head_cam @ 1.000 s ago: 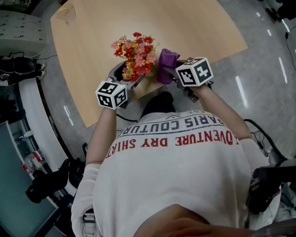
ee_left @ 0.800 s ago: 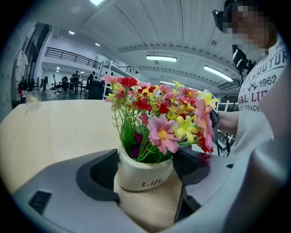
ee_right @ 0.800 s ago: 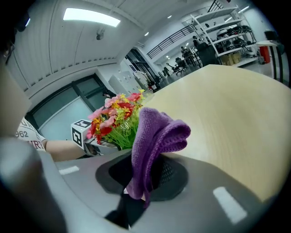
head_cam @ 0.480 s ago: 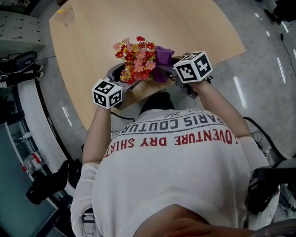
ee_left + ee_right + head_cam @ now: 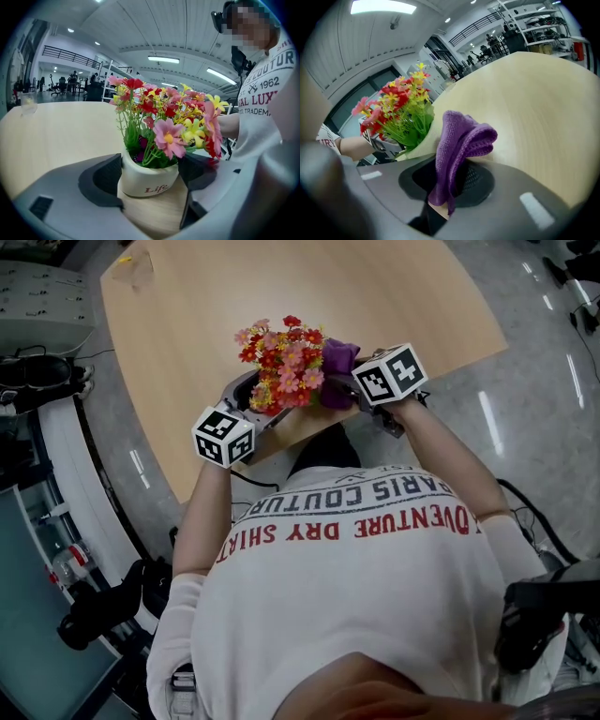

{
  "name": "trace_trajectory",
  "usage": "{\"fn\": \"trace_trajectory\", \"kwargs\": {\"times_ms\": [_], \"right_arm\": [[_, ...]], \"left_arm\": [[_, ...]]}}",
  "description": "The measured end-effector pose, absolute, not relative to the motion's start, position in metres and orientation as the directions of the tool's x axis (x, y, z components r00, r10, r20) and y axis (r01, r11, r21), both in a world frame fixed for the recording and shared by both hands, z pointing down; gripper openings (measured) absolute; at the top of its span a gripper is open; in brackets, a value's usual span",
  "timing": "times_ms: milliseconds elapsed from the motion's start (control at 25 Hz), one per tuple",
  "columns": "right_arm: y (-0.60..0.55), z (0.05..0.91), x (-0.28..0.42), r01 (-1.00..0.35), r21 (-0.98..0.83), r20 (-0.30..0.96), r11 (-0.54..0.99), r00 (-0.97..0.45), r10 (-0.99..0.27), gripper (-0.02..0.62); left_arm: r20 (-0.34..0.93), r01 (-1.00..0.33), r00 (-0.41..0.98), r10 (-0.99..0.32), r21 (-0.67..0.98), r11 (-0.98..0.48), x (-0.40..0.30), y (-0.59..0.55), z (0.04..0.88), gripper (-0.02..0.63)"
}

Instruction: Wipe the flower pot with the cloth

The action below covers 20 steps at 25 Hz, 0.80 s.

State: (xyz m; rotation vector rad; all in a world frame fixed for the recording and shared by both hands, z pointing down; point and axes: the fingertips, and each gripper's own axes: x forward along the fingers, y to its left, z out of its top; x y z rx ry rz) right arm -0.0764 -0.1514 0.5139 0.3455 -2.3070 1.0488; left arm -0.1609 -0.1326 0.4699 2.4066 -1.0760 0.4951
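A small white flower pot [image 5: 149, 178] full of red, pink and yellow artificial flowers [image 5: 286, 362] sits between the jaws of my left gripper [image 5: 151, 174], which is shut on its sides. It is over the near edge of the wooden table [image 5: 281, 287]. In the head view the blooms hide the pot. My right gripper [image 5: 451, 182] is shut on a folded purple cloth [image 5: 459, 140], whose free end stands up beside the flowers [image 5: 401, 112]. In the head view the cloth [image 5: 339, 362] is tucked against the right side of the bouquet.
A clear plastic cup [image 5: 134, 268] stands at the table's far left corner and also shows in the left gripper view [image 5: 28, 103]. The person's body is close against the table's near edge. Grey floor surrounds the table.
The right gripper has brought the cloth in closer against the flowers, so less of it shows. The pot and left gripper shifted only slightly.
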Motion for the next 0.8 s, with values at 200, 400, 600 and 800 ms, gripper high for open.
{"fn": "trace_trajectory", "kwargs": {"times_ms": [200, 400, 600, 800], "right_arm": [[-0.152, 0.521, -0.077, -0.467, -0.538, 0.654, 0.701, -0.757, -0.002, 0.06], [-0.153, 0.518, -0.073, -0.483, -0.567, 0.631, 0.667, -0.776, -0.026, 0.061], [-0.155, 0.517, -0.064, -0.497, -0.563, 0.615, 0.66, -0.786, -0.068, 0.061], [-0.157, 0.516, -0.057, -0.503, -0.565, 0.601, 0.654, -0.794, -0.092, 0.061]], "left_arm": [[0.495, -0.762, 0.632, -0.596, 0.256, -0.595, -0.162, -0.131, 0.466, 0.379], [0.494, -0.769, 0.622, -0.608, 0.235, -0.595, -0.16, -0.128, 0.463, 0.379], [0.48, -0.821, 0.556, -0.679, 0.188, -0.539, -0.159, -0.134, 0.461, 0.455], [0.472, -0.873, 0.481, -0.738, 0.178, -0.455, -0.15, -0.133, 0.467, 0.513]]}}
